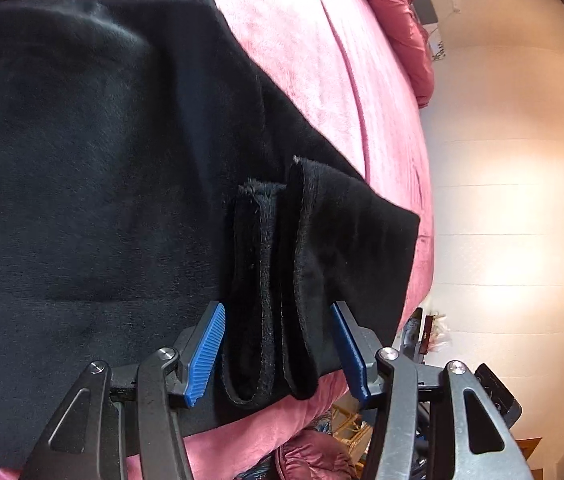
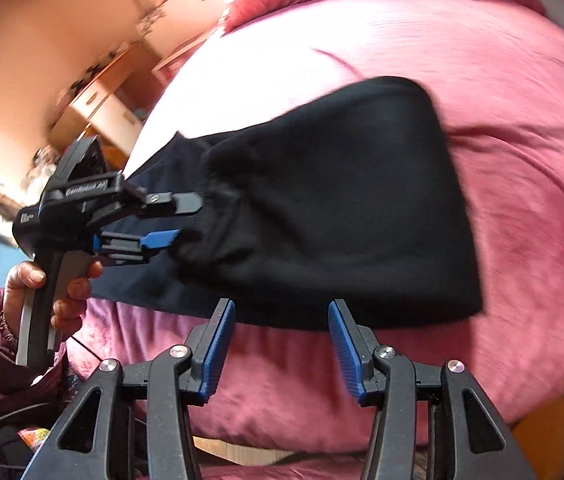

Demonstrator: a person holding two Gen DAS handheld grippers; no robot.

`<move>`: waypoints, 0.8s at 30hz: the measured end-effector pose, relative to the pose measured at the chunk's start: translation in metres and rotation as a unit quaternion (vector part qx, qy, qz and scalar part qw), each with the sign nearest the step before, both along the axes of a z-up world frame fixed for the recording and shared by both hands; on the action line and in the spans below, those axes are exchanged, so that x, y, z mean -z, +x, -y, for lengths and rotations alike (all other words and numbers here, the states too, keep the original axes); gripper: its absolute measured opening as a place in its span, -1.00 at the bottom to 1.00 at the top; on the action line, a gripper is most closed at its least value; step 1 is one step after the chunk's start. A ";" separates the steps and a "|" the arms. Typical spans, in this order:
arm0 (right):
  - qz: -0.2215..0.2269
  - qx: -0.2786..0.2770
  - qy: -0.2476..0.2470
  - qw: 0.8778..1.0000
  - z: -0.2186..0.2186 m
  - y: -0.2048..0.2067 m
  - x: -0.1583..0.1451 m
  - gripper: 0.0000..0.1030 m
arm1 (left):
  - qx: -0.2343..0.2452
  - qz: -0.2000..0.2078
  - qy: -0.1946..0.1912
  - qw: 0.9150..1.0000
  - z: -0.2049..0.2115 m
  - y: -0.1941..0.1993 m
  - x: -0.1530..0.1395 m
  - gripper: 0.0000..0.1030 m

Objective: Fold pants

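On the pink bed (image 2: 521, 184): black pants (image 2: 341, 208), partly folded, long axis running from my left tongs toward the far right. My left hand (image 2: 42, 292) grips its handle upright, left tongs (image 1: 278, 344) level, blue pads spread around the two stacked leg cuffs (image 1: 274, 280), seemingly not pinching. My right tongs (image 2: 282, 344) hover released and empty, just short of the pants' near edge.

A wide bed with a pink velvety cover (image 2: 481, 200) fills the room's middle. A pale tiled wall (image 1: 513, 200), warmly lit, stands at three o'clock; light wooden drawer cabinets (image 2: 98, 100) line the wall at ten o'clock.
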State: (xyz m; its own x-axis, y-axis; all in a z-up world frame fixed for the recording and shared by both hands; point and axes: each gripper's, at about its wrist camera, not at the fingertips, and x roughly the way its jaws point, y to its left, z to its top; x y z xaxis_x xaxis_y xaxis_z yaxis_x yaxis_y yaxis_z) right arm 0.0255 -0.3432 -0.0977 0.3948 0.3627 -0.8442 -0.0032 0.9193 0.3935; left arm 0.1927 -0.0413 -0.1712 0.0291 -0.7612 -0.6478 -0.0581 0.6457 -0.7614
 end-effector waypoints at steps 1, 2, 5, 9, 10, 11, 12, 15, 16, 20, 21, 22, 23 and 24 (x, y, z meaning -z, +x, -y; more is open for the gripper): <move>-0.003 0.019 -0.006 1.000 0.013 -0.007 0.000 -0.03 | 0.004 -0.003 -0.004 1.000 0.005 0.000 0.003 0.04; -0.006 0.039 -0.016 0.999 0.027 -0.014 -0.001 -0.03 | 0.006 -0.002 -0.004 1.000 0.010 0.002 0.005 0.04; -0.024 0.089 -0.046 0.995 0.057 -0.029 0.006 -0.03 | 0.021 0.022 -0.005 1.000 0.018 0.002 0.002 -0.52; -0.043 0.118 -0.074 0.989 0.074 -0.039 0.022 -0.02 | 0.028 0.063 -0.020 0.997 0.020 0.003 -0.020 -0.69; -0.045 0.120 -0.076 0.989 0.071 -0.036 0.025 -0.02 | 0.028 0.071 -0.032 0.997 0.017 0.002 -0.028 -0.70; -0.045 0.119 -0.078 0.989 0.069 -0.035 0.028 0.00 | 0.028 0.080 -0.045 0.995 0.015 0.003 -0.038 -0.70; -0.042 0.118 -0.080 0.989 0.065 -0.032 0.030 0.04 | 0.029 0.089 -0.055 0.994 0.015 0.006 -0.047 -0.71; -0.032 0.136 -0.068 0.988 0.056 -0.016 0.036 0.05 | 0.039 0.121 -0.078 0.989 0.015 0.009 -0.076 -0.71; -0.026 0.146 -0.056 0.987 0.058 -0.014 0.037 0.05 | 0.042 0.130 -0.082 0.987 0.016 0.010 -0.083 -0.72; -0.002 0.180 -0.047 0.983 0.063 -0.005 0.032 0.02 | 0.042 0.153 -0.081 0.984 0.009 0.011 -0.095 -0.72; -0.002 0.187 -0.053 0.981 0.064 -0.004 0.033 -0.15 | 0.040 0.152 -0.075 0.985 0.003 0.008 -0.092 -0.72; -0.006 0.190 -0.057 0.980 0.066 -0.003 0.035 -0.33 | 0.038 0.147 -0.065 0.986 0.003 0.009 -0.086 -0.73; -0.015 0.191 -0.060 0.980 0.066 -0.002 0.041 -0.54 | 0.035 0.139 -0.053 0.988 -0.002 0.009 -0.076 -0.73; -0.022 0.189 -0.063 0.980 0.064 0.000 0.045 -0.58 | 0.033 0.128 -0.039 0.990 0.002 0.008 -0.067 -0.73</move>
State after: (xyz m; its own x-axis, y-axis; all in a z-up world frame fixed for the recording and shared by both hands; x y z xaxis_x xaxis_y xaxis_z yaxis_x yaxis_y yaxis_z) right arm 0.0254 -0.4076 -0.1429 0.4424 0.0902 -0.8923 0.3618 0.8924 0.2696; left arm 0.2010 -0.0430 -0.1041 0.1339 -0.8147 -0.5641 0.1841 0.5798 -0.7937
